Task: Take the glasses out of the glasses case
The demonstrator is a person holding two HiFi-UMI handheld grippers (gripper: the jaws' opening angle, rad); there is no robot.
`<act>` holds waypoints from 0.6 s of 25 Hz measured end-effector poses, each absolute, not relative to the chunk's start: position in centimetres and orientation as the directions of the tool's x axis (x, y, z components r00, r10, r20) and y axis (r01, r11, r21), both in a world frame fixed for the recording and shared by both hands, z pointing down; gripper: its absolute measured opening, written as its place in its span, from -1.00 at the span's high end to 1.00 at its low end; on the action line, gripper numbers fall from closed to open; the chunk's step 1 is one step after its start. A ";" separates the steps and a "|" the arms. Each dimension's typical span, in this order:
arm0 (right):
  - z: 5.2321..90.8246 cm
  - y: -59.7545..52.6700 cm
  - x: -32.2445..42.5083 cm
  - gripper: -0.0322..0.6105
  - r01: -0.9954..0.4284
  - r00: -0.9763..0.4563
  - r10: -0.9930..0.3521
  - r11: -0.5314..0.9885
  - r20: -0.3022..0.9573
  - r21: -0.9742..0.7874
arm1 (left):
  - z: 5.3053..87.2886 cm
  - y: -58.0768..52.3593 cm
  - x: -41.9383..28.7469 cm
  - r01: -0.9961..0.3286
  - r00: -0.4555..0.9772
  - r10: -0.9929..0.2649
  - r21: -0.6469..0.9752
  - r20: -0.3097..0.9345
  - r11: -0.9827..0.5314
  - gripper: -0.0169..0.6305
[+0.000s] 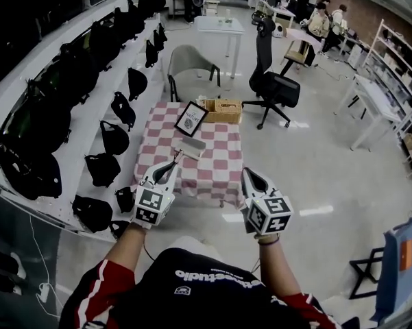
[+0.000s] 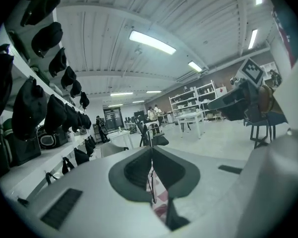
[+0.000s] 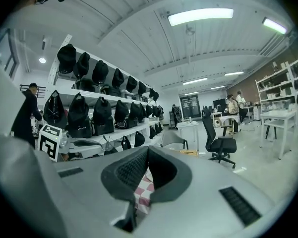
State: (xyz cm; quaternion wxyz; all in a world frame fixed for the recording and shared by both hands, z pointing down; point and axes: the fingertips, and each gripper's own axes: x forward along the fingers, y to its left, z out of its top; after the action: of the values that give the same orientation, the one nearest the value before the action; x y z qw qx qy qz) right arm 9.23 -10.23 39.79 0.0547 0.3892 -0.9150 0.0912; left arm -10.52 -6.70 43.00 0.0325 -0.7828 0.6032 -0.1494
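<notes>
While both tools are held up on the near side of the checkered table (image 1: 223, 157), the left gripper (image 1: 174, 160) and the right gripper (image 1: 247, 174) are seen with jaws narrowed together, nothing gripped. The pale glasses case (image 1: 190, 144) is laid on the table, left of centre, with a framed picture (image 1: 190, 118) and a basket (image 1: 223, 110) placed farther away.

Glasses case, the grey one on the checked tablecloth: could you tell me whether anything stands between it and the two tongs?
Nothing visible does. The grey oblong glasses case lies on the red-and-white checked tablecloth with only open space towards the left tongs and right tongs; the black-framed picture and wicker basket stand beyond it.
</notes>
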 end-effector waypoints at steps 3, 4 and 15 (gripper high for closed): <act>39.3 -10.4 8.8 0.89 -0.719 -0.694 -0.700 0.686 0.165 -0.112 | 42.0 -6.2 -11.8 -0.950 0.198 -0.966 -0.212 0.166 -0.231 0.91; 39.2 -10.5 8.7 0.89 -0.717 -0.696 -0.699 0.688 0.162 -0.110 | 41.6 -6.0 -12.1 -0.952 0.189 -0.970 -0.212 0.155 -0.220 0.91; 36.2 -9.6 8.1 0.89 -0.698 -0.716 -0.694 0.710 0.071 -0.100 | 36.5 -3.5 -13.4 -0.971 0.112 -0.993 -0.210 0.018 -0.114 0.91</act>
State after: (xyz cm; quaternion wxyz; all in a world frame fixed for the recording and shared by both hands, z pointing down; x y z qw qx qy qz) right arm 8.11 -9.60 36.24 0.0141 0.3763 -0.9244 0.0601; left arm -13.38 -3.46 36.54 0.0725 -0.7423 0.6617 -0.0770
